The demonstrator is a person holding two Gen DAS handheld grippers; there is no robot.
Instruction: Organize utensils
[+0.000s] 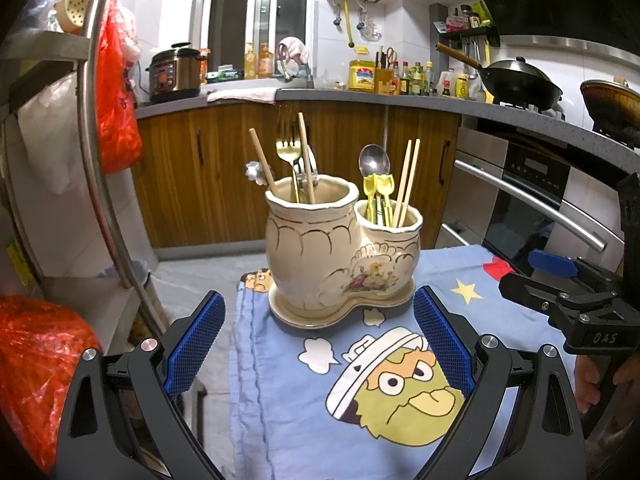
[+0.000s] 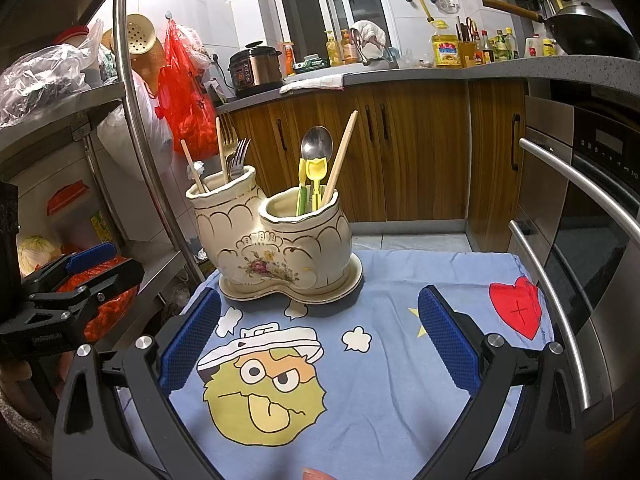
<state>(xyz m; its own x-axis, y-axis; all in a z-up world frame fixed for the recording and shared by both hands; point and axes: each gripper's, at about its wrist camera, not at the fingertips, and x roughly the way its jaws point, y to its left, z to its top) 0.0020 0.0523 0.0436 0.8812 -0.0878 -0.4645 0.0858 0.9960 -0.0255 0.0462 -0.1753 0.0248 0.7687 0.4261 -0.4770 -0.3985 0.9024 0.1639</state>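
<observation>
- While both tools hovered short of it, the double-cup ceramic utensil holder stood on its saucer near the far left corner of the cartoon-print cloth; no loose utensil showed on the cloth.
- Taller cup: gold fork, a steel fork, two separate chopsticks leaning apart.
- Shorter cup: steel spoon, yellow-headed plastic pieces, a pair of chopsticks.
- Left gripper: spread wide, empty, aimed at the holder's base.
- Right gripper: spread wide, empty, level with the left.
- Stage: mixed cups fitted either sorting under way or a finished tidy-up; the views could not settle it.
- Hazard: tall leaning handles made the holder look top-heavy; a sideways pull could have tipped it off the cloth's left edge.
- Hazard: thin, smooth chopsticks might have slipped or swivelled in the pads.
- Hazard: crowded tines could have snagged neighbours on lifting.
</observation>
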